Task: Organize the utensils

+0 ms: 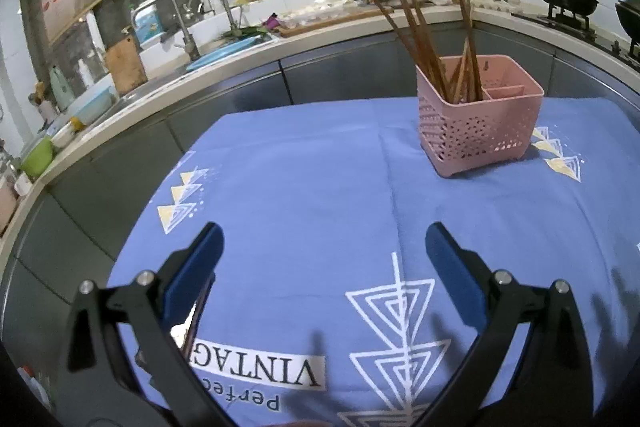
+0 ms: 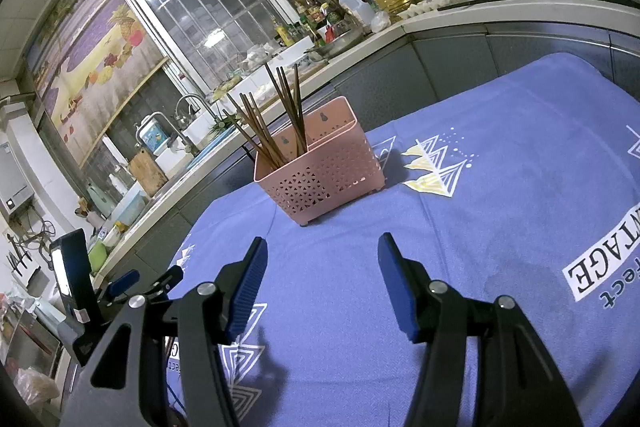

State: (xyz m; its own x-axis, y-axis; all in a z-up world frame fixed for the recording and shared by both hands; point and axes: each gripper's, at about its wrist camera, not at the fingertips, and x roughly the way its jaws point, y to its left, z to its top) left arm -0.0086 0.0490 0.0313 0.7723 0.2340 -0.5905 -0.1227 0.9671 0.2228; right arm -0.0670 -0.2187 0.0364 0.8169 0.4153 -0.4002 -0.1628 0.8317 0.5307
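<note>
While chopsticks (image 1: 436, 39) stood bunched in one compartment of pink caddy (image 1: 478, 125) at far side of cloth-covered worktop (image 1: 304, 187), we held left gripper (image 1: 324, 247) and right gripper (image 2: 322, 267) with jaws apart, empty. No loose utensils seen; task judged near done.

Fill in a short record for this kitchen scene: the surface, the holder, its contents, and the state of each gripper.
surface: blue printed tablecloth
holder: pink perforated plastic utensil basket, upright on the cloth, divided into compartments
contents: brown wooden chopsticks, all standing in one compartment; the others look empty
left gripper: open, holding nothing, above the cloth
right gripper: open, holding nothing, short of the basket
</note>
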